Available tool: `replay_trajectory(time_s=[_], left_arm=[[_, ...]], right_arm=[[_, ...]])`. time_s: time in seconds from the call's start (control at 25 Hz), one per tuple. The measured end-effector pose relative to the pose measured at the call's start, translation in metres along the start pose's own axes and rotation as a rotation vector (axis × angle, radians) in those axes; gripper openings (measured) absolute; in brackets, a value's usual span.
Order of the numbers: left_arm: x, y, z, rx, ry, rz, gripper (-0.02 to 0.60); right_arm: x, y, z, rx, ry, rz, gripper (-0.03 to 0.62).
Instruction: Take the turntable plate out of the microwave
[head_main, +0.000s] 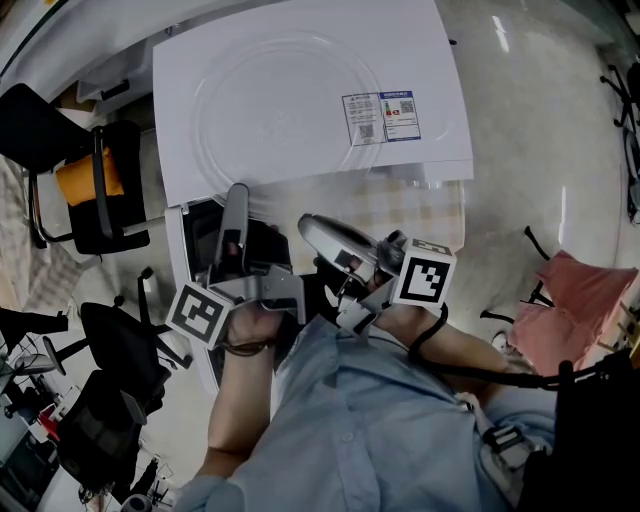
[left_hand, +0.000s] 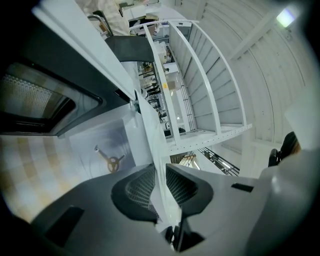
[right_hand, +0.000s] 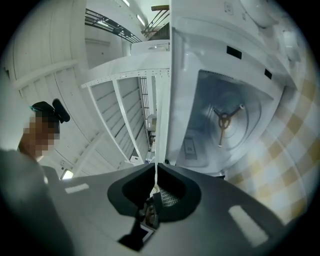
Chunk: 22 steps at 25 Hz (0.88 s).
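The clear glass turntable plate (head_main: 270, 110) shows as a round outline lying flat over the top of the white microwave (head_main: 430, 60); whether it rests on that top I cannot tell. My left gripper (head_main: 236, 195) is at its near rim. In the left gripper view the plate is a thin pale edge (left_hand: 156, 150) with that gripper (left_hand: 161, 192) shut on it. My right gripper (head_main: 308, 225) is beside it, shut (right_hand: 155, 172) on the same thin edge (right_hand: 157, 145). The cavity holds only the three-armed roller ring (left_hand: 114, 161) (right_hand: 223, 119).
The microwave door (head_main: 192, 290) stands open to the left, dark window (left_hand: 30, 100) facing in. A checked cloth (head_main: 400, 215) covers the table under the microwave. Black office chairs (head_main: 100, 190) stand at the left, and a chair with pink cloth (head_main: 575, 290) at the right.
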<state>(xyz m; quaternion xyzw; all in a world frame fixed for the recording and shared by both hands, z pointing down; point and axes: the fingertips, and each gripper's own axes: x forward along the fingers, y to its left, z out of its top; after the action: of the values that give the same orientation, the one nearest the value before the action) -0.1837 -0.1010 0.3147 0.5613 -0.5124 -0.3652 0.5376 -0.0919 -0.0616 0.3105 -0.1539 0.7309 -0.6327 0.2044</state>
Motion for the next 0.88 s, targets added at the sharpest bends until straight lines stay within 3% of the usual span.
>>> replay_trajectory(time_s=[0.4, 0.72, 0.8, 0.88], left_arm=[[0.004, 0.002, -0.008, -0.002, 0.035, 0.01, 0.071], [-0.015, -0.001, -0.018, 0.017, 0.055, 0.004, 0.071], [-0.026, -0.004, -0.021, 0.084, 0.059, 0.009, 0.071], [-0.039, -0.011, -0.024, 0.23, 0.062, 0.015, 0.071]], right_arm=[[0.014, -0.006, 0.027, -0.008, -0.065, 0.028, 0.017], [0.008, -0.005, 0.025, -0.044, -0.044, 0.022, 0.018], [0.002, -0.003, 0.021, -0.064, -0.018, 0.008, 0.018], [-0.007, 0.0, 0.015, -0.097, 0.02, -0.008, 0.018]])
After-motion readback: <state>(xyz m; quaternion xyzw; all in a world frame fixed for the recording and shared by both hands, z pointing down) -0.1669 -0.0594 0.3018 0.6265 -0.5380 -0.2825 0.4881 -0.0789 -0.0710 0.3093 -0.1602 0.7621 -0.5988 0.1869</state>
